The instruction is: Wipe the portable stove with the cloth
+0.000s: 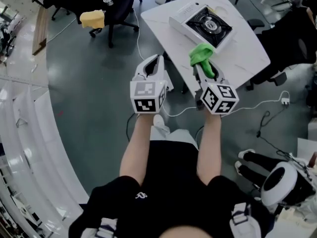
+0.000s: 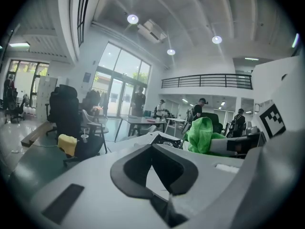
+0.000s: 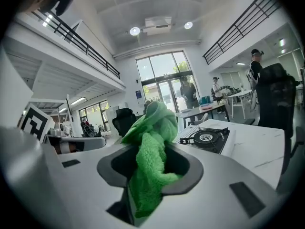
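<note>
A white portable stove (image 1: 202, 25) with a black burner sits on the white table (image 1: 247, 46) ahead; in the right gripper view the stove (image 3: 206, 138) lies right of the jaws. My right gripper (image 1: 202, 69) is shut on a bright green cloth (image 1: 201, 57), held above the table's near edge, short of the stove. The cloth (image 3: 151, 159) bunches up out of the jaws. My left gripper (image 1: 152, 67) hovers off the table's left side, jaws shut with nothing between them (image 2: 157, 194). From the left gripper view the cloth (image 2: 202, 135) shows at right.
A black office chair (image 1: 116, 6) with a yellow cloth (image 1: 92, 19) on it stands at the left rear. Cables (image 1: 267, 103) run over the grey floor. A dark chair (image 1: 292, 38) is right of the table. People stand far off in the hall.
</note>
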`<state>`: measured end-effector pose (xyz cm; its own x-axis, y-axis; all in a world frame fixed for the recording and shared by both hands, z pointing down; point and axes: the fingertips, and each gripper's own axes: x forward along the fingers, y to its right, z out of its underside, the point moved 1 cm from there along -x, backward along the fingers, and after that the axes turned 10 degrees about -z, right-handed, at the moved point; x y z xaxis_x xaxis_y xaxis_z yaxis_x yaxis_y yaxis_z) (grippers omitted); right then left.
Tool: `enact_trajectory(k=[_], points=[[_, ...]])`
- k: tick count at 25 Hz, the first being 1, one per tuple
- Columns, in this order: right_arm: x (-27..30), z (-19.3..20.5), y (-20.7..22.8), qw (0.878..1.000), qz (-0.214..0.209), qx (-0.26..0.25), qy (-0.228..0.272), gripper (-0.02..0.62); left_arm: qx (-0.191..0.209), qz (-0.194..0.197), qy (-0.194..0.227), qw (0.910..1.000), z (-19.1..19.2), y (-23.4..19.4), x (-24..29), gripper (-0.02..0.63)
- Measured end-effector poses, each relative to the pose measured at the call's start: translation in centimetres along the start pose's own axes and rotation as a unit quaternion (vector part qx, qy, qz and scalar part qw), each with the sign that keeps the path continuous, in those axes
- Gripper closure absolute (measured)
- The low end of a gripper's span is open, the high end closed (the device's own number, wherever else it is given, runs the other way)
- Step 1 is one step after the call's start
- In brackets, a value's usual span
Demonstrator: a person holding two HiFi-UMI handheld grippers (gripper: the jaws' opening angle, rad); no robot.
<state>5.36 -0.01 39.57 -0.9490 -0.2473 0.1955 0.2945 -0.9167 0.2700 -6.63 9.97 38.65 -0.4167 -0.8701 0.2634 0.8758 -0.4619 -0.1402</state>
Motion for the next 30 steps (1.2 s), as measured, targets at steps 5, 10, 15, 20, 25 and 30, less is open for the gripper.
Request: enact_trajectory(k=[5,10,15,20,25,30], points=[[1.4,-0.2,1.8,0.999,0.031,0.000,-0.019,0.469,-0.017,0.024,-0.011,0.9995,0.1,-0.7,2.8,0.607],[2.6,-1.9,2.6,0.999,0.048,-0.011,-0.020,0.469,-0.032,0.039,-0.005,0.9987,-1.0,-1.4,4.7,0.607],[4.1,-4.2,2.6,0.998,0.055,-0.035,-0.004,0.469,-0.054,0.028,0.017,0.9980,-3.7,-3.7,6.4,0.607],[4.9,-5.8,4.0,0.997,0.065,-0.035,0.020,0.469,-0.039,0.046,0.031,0.9977,-4.9,-3.3,7.7,0.607],[6.1,-6.4,4.7,0.997,0.065,-0.044,0.022,0.468,-0.055,0.037,0.021,0.9976,-4.9,-4.9,9.9,0.607],[6.6,-6.9,7.5,0.995,0.083,-0.040,0.025,0.468,-0.049,0.059,0.027,0.9967,-5.5,-3.3,12.1,0.607]])
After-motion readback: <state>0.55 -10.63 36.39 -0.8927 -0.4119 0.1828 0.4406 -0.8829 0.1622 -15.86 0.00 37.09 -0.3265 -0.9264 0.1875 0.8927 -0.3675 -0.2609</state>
